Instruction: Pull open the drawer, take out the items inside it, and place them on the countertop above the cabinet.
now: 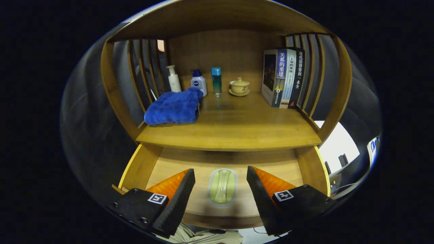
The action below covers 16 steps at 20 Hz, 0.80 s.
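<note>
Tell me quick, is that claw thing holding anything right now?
Gripper: open, holding nothing; its fingers straddle a small oval dish lying in the open drawer.

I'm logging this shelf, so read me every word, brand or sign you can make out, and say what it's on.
"关系的重建": spine of the left book.
"现代法律常识一本全": spine of the right book.
White bottle with blue cap: label too small to read surely.
Lidded cup: one mark, blurred.
Open claw, fingers either side of the pale dish: square code tags, no words.
</note>
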### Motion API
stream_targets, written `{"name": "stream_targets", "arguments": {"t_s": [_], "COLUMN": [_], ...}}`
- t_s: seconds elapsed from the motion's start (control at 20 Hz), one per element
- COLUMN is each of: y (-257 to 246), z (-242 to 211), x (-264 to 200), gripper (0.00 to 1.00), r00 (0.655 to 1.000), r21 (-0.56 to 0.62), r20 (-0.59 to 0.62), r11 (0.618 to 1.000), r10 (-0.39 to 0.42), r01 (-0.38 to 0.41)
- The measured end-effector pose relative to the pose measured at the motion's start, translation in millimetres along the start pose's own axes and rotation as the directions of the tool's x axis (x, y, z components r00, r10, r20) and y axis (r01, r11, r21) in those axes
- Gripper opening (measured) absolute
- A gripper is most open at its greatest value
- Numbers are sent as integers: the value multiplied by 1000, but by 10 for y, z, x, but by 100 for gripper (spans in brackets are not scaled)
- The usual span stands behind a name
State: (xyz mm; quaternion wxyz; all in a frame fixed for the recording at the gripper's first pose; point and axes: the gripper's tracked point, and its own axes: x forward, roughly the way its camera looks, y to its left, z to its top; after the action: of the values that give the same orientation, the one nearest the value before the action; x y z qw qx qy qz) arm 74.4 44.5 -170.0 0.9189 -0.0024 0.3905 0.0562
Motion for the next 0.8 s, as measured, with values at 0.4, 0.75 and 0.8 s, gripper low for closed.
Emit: {"name": "stream_targets", "arguments": {"t_s": [0.4, 0.75, 0.8], "y": [-25, -6, -19], "z": [-219, -480, -514], "x": [516, 783, 810], "gripper": [93, 73, 71], "r00": [977, 945, 940], "r21": [37, 27, 26], "r20": [-211, -326, -341], "r11": [999, 1000, 1000], "r10": [27, 24, 22], "r01": [-20, -16, -14]}}
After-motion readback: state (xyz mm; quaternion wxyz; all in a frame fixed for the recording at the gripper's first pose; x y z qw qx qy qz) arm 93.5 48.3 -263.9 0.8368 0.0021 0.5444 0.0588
